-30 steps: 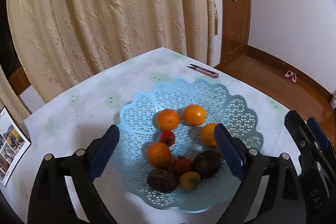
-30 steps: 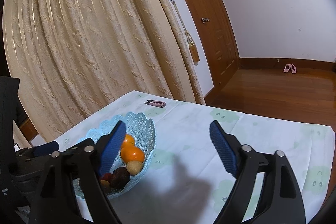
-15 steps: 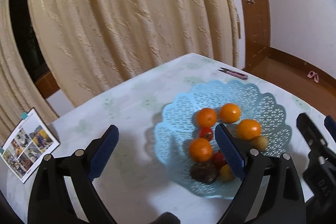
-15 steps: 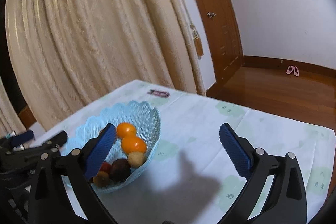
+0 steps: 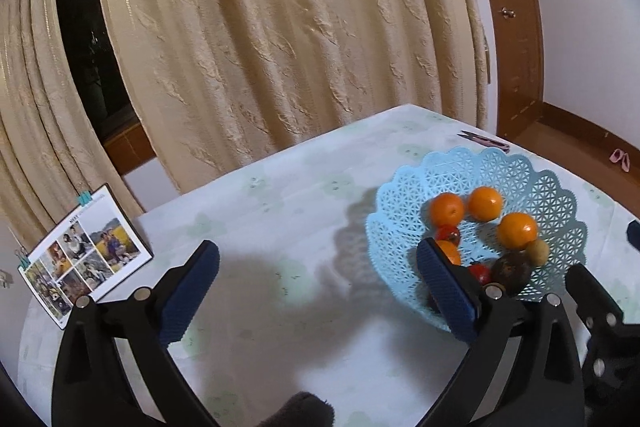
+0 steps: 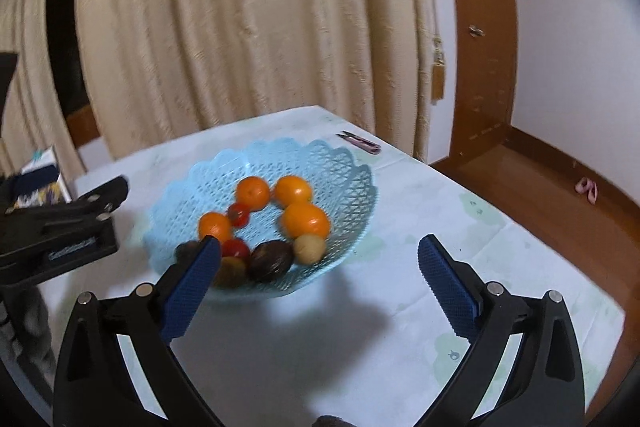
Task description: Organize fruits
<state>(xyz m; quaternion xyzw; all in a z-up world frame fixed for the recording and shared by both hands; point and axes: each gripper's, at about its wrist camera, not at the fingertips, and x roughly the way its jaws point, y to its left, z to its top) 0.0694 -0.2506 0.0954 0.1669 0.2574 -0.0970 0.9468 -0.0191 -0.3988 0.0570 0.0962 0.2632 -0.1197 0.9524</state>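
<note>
Left gripper (image 5: 318, 287): jaws spread wide, nothing between the blue pads; it hangs over bare tablecloth (image 5: 280, 227) to the left of the basket. Right gripper (image 6: 318, 285): jaws likewise spread, empty, above the cloth just in front of the basket; this view is slightly blurred.

Light blue lattice basket (image 6: 340, 171) sits on the table and holds all the fruit. Contents: four oranges, e.g. one at the back (image 6: 253, 191) and one at the right (image 6: 306, 219); two small red fruits (image 6: 239, 215); a dark brown fruit (image 6: 271, 259); a pale yellowish round fruit (image 6: 309, 247) touching it; another dark piece at the front is partly hidden behind the right gripper's left pad.

Off-basket items: small pink-handled snips (image 6: 362, 143) near the far table edge; a photo calendar (image 5: 84, 255) standing at the left edge; cream curtain (image 5: 280, 27) behind.
</note>
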